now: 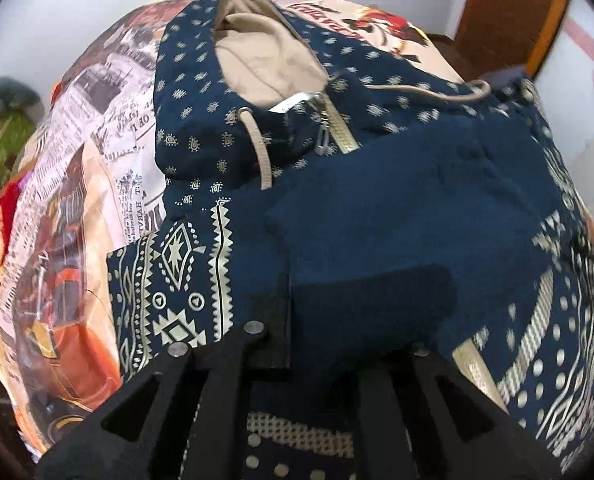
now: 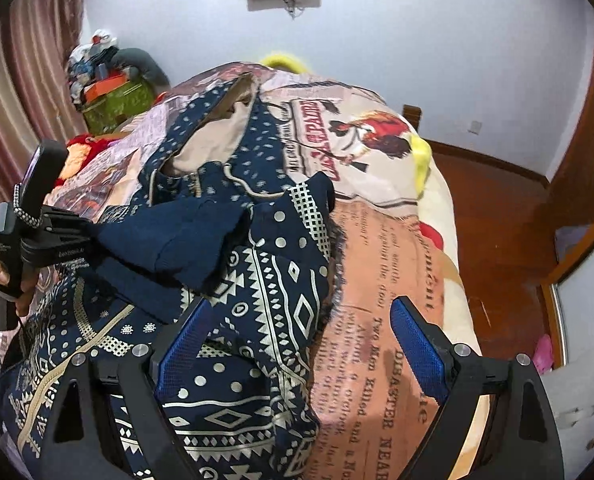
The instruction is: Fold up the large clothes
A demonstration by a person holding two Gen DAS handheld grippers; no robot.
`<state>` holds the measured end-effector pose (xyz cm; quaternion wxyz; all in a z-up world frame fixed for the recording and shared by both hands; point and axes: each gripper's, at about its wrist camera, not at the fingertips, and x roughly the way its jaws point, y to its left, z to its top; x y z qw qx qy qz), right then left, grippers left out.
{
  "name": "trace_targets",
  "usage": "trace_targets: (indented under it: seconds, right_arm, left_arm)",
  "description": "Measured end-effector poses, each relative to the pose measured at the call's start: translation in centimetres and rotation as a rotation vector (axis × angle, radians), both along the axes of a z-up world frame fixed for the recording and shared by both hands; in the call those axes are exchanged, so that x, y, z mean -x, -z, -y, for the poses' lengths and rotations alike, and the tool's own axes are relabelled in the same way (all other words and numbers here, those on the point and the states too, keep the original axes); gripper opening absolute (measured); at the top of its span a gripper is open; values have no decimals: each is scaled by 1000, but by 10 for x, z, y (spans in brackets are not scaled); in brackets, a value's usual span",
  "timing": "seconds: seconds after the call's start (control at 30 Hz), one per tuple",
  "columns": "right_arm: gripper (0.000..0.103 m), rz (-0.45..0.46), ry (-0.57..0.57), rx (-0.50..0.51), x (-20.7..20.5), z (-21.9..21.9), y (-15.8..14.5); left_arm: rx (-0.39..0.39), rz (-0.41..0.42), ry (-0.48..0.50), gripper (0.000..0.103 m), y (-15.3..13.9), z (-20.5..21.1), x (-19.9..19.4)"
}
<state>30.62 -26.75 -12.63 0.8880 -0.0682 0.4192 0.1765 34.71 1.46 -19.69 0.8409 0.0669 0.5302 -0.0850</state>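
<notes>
**Hoodie fold: both grippers at garment**

L gripper (image 1: 329,320) is clamping navy sleeve fabric of the patterned hoodie (image 1: 377,208), which is lying on the newspaper-print bedspread (image 1: 77,168). R gripper (image 2: 297,344) is hanging w/ jaws wide apart, holding nothing, over the hoodie's right edge.

the hoodie (image 2: 225,248) is lying on the bed (image 2: 381,280), hood at the far end. the left tongs (image 2: 93,236) are sitting at its left, the right tongs (image 2: 297,344) over its near right edge.
</notes>
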Motion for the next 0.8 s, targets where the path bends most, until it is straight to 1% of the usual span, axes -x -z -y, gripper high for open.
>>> trace_targets:
  seconds: [0.07,0.1,0.13,0.17,0.2,0.23,0.27,0.43,0.53,0.6,0.67,0.8]
  right_arm:
    - [90,8,-20,11,1,-6,-1]
    - [90,10,-28,14,1,-8,-1]
    - [90,10,-35,15,2,-10,-1]
    - [90,9,-41,14,2,-11,-1]
    - [90,7,-43,12,2,-11,-1]
    - [90,3,-47,9,1,-12,-1]
    - [90,-2,-51,5,1,-12,-1]
    - [90,-14,-63,1,2,-10,-1]
    - [90,-22,-67,-1,4,-6,-1]
    - [90,-29,-71,-5,5,-3,0]
    - [90,-34,-76,-5,7,-1,2]
    - [90,-56,-78,1,5,0,9]
  left_arm:
    - [-10,2,26,17,-8,3,7]
    - [-11,6,40,20,-14,5,11]
    - [-8,14,53,28,-20,7,14]
    - [-13,25,62,39,-27,9,18]
    - [-24,37,67,45,-33,12,21]
    - [-31,47,71,55,-37,14,23]
    - [-31,55,74,60,-42,17,23]
    - [-53,40,124,60,-51,34,24]
    - [-81,31,172,61,-49,39,36]
    - [-98,31,172,61,-46,36,45]
    - [-92,21,171,61,-43,36,46]
    - [-91,8,179,61,-35,51,35]
